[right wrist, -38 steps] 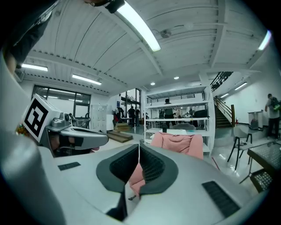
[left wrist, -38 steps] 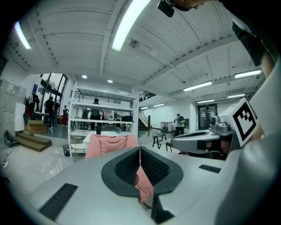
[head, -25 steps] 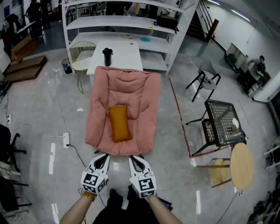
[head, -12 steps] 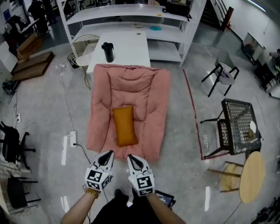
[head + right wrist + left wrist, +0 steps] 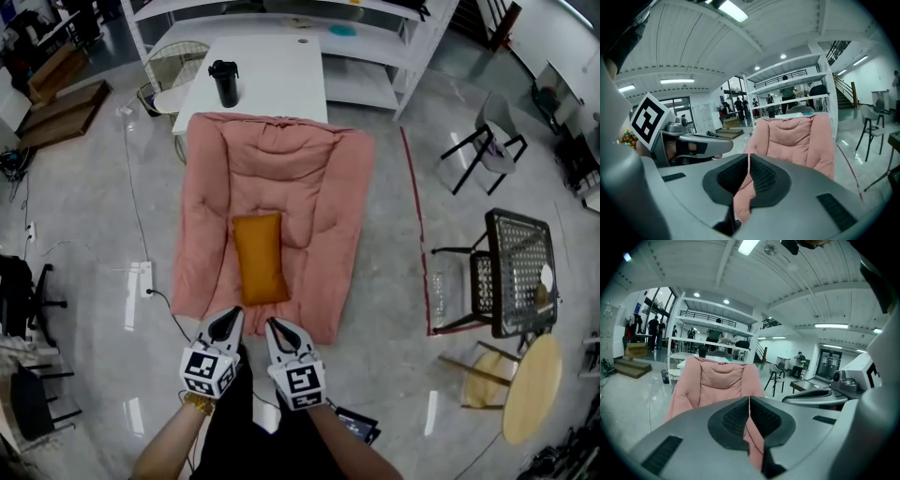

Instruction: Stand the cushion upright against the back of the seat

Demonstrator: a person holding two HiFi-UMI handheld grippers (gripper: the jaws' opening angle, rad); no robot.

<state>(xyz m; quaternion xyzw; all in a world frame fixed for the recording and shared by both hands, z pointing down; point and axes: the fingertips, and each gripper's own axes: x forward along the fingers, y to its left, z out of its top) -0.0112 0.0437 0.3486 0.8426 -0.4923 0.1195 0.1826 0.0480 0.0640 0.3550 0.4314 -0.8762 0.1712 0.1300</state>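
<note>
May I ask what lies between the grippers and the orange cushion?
Only bare pink seat padding, seen in the head view, separates left gripper and right gripper from the cushion.

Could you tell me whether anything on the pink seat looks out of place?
The orange cushion lies flat on the pink seat, slightly left of centre, instead of standing against its back.

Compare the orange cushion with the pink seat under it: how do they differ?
The cushion is mustard orange and small; the seat is pink and far larger. The cushion is smooth, the seat quilted with seams. The cushion lies flat, while the seat's back rises upright behind it. Both are soft, padded and roughly rectangular.
</note>
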